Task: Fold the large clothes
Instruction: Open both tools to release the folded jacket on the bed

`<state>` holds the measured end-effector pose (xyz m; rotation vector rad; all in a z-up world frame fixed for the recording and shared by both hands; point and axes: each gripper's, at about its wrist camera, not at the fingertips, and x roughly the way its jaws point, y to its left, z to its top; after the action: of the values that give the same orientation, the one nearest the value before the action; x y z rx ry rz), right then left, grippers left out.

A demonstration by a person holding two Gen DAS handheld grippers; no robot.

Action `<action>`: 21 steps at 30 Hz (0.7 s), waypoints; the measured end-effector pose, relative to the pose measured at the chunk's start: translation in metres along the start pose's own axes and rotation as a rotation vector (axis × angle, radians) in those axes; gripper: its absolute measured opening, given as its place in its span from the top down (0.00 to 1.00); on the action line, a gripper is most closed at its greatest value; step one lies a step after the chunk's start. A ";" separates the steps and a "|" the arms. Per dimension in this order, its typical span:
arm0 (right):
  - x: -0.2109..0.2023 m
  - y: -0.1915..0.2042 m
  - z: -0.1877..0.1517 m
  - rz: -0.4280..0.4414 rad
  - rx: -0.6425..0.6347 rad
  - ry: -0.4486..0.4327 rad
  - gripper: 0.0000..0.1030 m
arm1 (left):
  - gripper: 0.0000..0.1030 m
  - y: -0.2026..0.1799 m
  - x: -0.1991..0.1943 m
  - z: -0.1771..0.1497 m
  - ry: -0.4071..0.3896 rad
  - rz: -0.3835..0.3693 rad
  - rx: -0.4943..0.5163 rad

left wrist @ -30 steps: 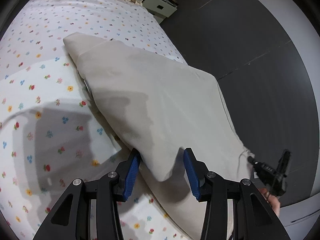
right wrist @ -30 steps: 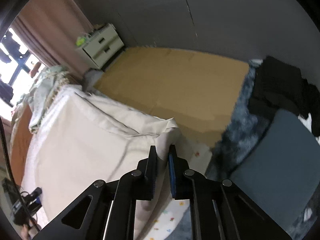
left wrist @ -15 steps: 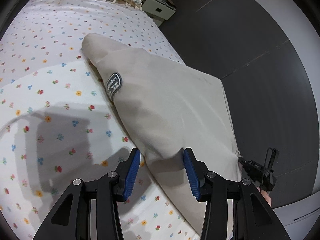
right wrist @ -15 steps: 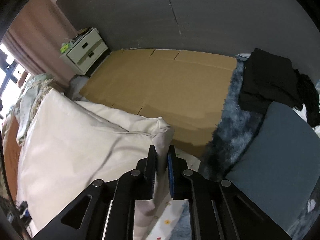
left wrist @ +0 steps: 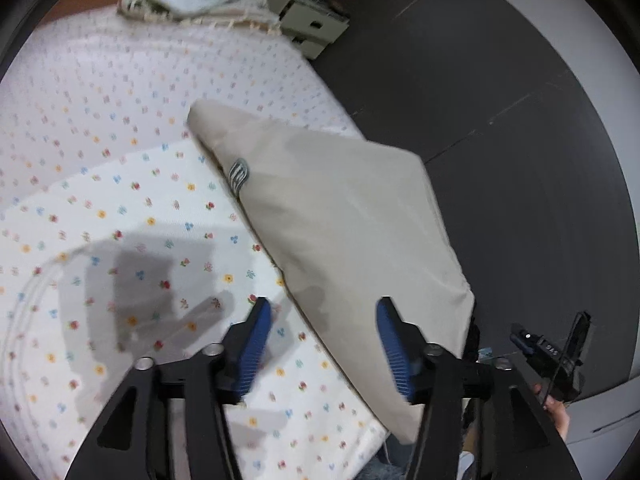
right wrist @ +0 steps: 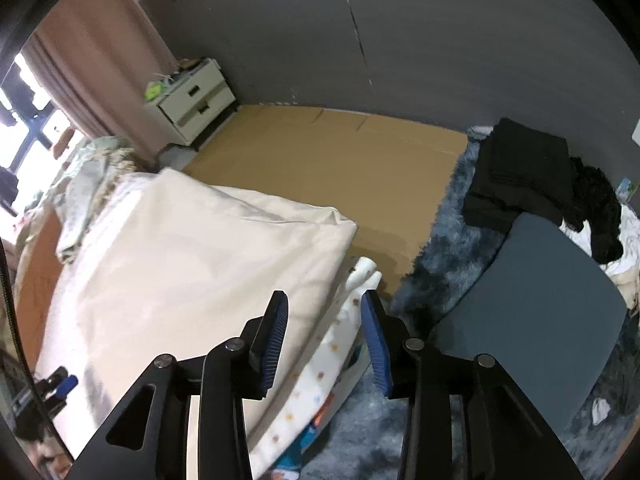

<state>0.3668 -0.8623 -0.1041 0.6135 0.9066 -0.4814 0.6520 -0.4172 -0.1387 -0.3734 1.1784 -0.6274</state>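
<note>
Smooth beige garment (left wrist: pixel 340 216) on floral sheet (left wrist: pixel 120 208).

Left claw (left wrist: pixel 322 322): pointing steeply downward, jaws having just been widening, standing apart, blue pads (left wrist: pixel 252 350) pressing on nothing.
Right claw (right wrist: pixel 324 320): pointing steeply downward, jaws having just been parting, nothing gripped between them.
</note>
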 end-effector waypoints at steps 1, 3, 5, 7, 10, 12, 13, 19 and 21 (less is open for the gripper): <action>-0.010 0.002 -0.001 0.012 -0.004 -0.006 0.60 | 0.36 -0.006 -0.011 -0.002 -0.016 0.002 0.017; -0.032 0.008 -0.005 0.032 -0.013 -0.020 0.46 | 0.28 -0.016 -0.032 -0.005 -0.041 -0.004 0.041; -0.054 0.013 -0.010 0.050 -0.020 -0.039 0.36 | 0.20 -0.025 -0.053 -0.008 -0.062 -0.020 0.057; -0.075 0.019 -0.015 0.087 -0.023 -0.050 0.29 | 0.12 -0.036 -0.079 -0.013 -0.101 -0.008 0.085; -0.099 0.027 -0.024 0.093 -0.036 -0.058 0.18 | 0.06 -0.048 -0.110 -0.022 -0.148 -0.002 0.117; -0.112 0.033 -0.029 0.087 -0.046 -0.062 0.03 | 0.03 -0.054 -0.132 -0.029 -0.174 0.005 0.139; -0.118 0.036 -0.032 0.078 -0.046 -0.066 0.01 | 0.02 -0.059 -0.145 -0.034 -0.189 0.011 0.158; -0.157 0.047 -0.054 0.122 -0.065 -0.106 0.01 | 0.00 -0.071 -0.194 -0.053 -0.256 0.051 0.218; -0.168 0.052 -0.063 0.132 -0.073 -0.113 0.00 | 0.00 -0.072 -0.205 -0.060 -0.260 0.060 0.227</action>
<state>0.2737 -0.7606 0.0215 0.5697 0.7686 -0.3594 0.5271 -0.3405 0.0329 -0.2185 0.8570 -0.6327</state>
